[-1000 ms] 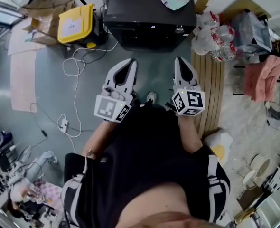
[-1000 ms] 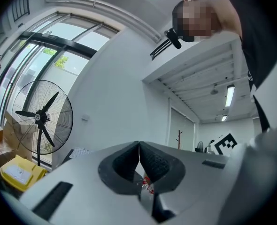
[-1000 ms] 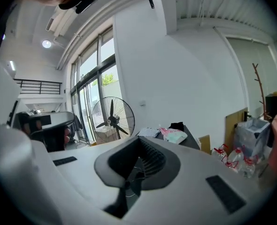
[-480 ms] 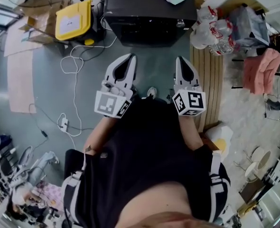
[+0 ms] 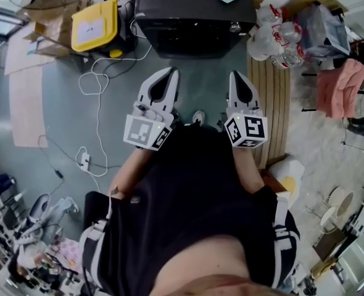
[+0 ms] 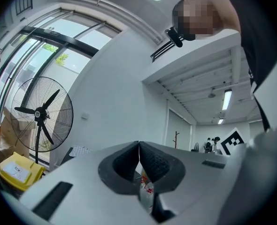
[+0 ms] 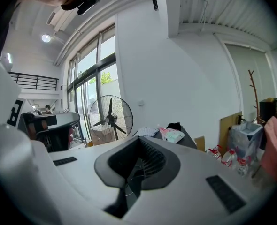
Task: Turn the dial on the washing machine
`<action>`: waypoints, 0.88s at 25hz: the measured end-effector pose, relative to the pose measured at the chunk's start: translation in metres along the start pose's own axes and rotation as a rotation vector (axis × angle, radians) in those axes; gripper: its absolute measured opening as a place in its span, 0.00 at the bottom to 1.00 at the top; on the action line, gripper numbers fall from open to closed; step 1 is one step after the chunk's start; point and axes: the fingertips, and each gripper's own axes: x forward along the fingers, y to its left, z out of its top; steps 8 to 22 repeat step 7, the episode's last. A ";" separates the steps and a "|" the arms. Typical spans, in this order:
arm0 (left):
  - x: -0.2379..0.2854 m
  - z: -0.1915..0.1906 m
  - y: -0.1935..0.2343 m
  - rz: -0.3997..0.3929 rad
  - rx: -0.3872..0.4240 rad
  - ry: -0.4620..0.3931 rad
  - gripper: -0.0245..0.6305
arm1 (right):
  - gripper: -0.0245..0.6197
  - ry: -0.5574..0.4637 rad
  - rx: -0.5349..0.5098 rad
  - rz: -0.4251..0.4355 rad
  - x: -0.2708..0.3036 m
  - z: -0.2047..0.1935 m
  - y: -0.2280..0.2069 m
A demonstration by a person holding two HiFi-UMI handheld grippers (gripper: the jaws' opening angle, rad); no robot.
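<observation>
Standing off from the washing machine (image 5: pixel 194 23) – a dark box on the floor at the top of the head view, well apart from both tools. The dial (image 5: pixel 234 26) shows only as a small pale round knob at the right end of the machine's front edge, near a heap of water bottles (image 5: pixel 281 48). The left gripper (image 5: pixel 167 77) and right gripper (image 5: pixel 239 79) are held side by side at waist level, both pointing toward the machine, both clenched with pads tip to tip and nothing between them. Judgement on handling: the knob is likely hard plastic or metal, stiff on its spindle, smooth enough to slip under a light pinch, and not fragile. The machine is heavy and should not shift when the knob is twisted. Best hold would be across the knob's rim, pads on opposite sides and square to its axis – the jaws must open first. Hard to make out: the dial's markings, pointer and grip ridges, all too small. The front panel is steeply foreshortened from above. The left gripper view shows wall, ceiling and a fan (image 6: pixel 41 121), no machine. The right gripper view catches only the machine's top with cloth (image 7: pixel 169 134) on it; the gripper's own body covers the panel.
</observation>
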 end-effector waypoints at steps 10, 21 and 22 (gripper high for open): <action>0.001 0.000 -0.003 -0.012 -0.002 0.004 0.07 | 0.08 -0.001 -0.003 -0.004 0.000 0.002 -0.001; 0.001 0.000 -0.003 -0.012 -0.002 0.004 0.07 | 0.08 -0.001 -0.003 -0.004 0.000 0.002 -0.001; 0.001 0.000 -0.003 -0.012 -0.002 0.004 0.07 | 0.08 -0.001 -0.003 -0.004 0.000 0.002 -0.001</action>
